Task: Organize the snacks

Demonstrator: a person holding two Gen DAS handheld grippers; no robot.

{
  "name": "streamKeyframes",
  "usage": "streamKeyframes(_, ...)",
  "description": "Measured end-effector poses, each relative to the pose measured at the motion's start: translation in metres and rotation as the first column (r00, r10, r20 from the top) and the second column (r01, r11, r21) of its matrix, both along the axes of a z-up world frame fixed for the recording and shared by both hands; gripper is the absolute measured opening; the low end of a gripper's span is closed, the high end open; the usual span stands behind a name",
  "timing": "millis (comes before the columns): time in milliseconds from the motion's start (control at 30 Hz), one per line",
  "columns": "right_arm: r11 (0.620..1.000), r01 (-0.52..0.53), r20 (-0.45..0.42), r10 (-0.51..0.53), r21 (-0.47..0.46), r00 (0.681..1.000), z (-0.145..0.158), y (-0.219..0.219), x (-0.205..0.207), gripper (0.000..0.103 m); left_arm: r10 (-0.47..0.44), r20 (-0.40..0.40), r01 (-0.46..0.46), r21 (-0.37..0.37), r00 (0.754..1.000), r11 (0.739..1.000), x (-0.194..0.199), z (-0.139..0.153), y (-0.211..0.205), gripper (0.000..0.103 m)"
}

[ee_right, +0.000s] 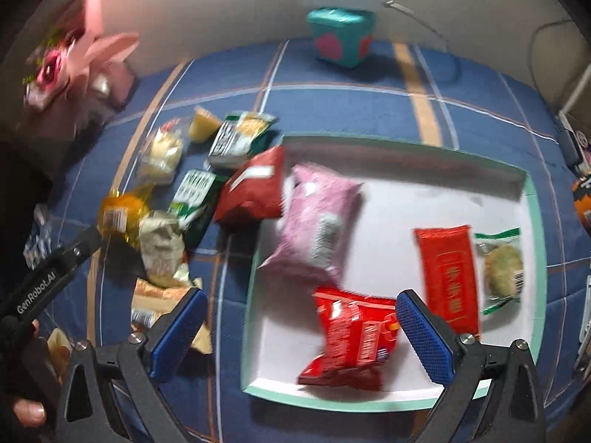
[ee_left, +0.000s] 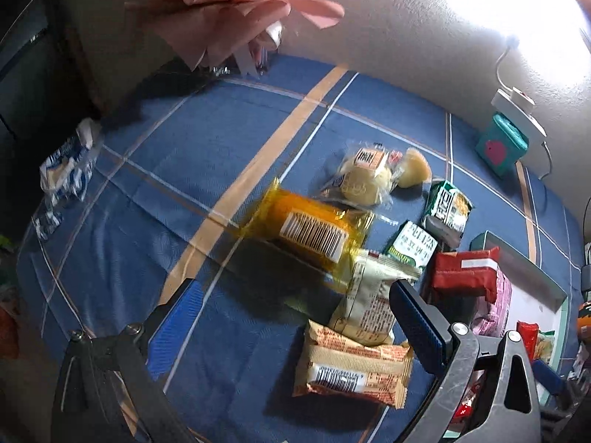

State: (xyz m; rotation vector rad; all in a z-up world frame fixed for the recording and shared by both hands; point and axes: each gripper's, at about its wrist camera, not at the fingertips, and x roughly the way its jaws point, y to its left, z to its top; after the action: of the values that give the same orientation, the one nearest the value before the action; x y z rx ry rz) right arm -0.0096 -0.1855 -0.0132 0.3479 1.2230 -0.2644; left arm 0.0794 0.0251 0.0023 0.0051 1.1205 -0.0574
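Loose snacks lie on a blue plaid cloth (ee_left: 221, 147). My left gripper (ee_left: 295, 306) is open and empty above a yellow-orange packet (ee_left: 310, 232), a cream packet (ee_left: 369, 306) and an orange-white packet (ee_left: 354, 369). My right gripper (ee_right: 299, 313) is open and empty over a white tray (ee_right: 388, 199) with a mint rim. A red crinkled packet (ee_right: 351, 336) lies in the tray below it, with a pink packet (ee_right: 317, 217), a long red packet (ee_right: 448, 277) and a green-edged cookie (ee_right: 502, 269). A dark red packet (ee_right: 255, 188) leans on the tray's left rim.
Green-white packets (ee_right: 236, 136) (ee_right: 192, 192) and wrapped buns (ee_left: 365, 177) lie left of the tray. A teal box (ee_right: 340, 37) and a white power strip (ee_left: 517, 107) stand by the far wall. A pink bouquet (ee_left: 229, 11) is at the back left. Blue-white wrappers (ee_left: 66, 170) lie at the left edge.
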Motion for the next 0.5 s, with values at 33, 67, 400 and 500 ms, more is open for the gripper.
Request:
streamKeyframes(33, 1.0, -0.009, -0.011, 0.009, -0.002, 1.0, -0.003, 0.005, 0.002, 0.103, 0.004, -0.009, -0.004, -0.003, 1.0, 1.0, 0.0, -0.002, 0.001, 0.101)
streamKeyframes(67, 1.0, -0.025, -0.027, 0.025, -0.006, 0.999, -0.006, 0.012, 0.004, 0.103, 0.008, -0.018, -0.008, -0.007, 1.0, 1.0, -0.001, -0.004, 0.002, 0.101)
streamKeyframes(400, 0.986, -0.163, -0.047, 0.164, 0.029, 0.985, -0.023, 0.062, 0.021, 0.103, 0.139, -0.107, -0.141, -0.013, 0.984, 0.99, -0.002, -0.028, 0.036, 0.101)
streamKeyframes(500, 0.979, -0.197, -0.049, 0.199, 0.05, 0.979, -0.03, 0.074, 0.028, 0.103, 0.223, -0.145, -0.225, 0.003, 0.964, 0.974, -0.002, -0.039, 0.055, 0.101)
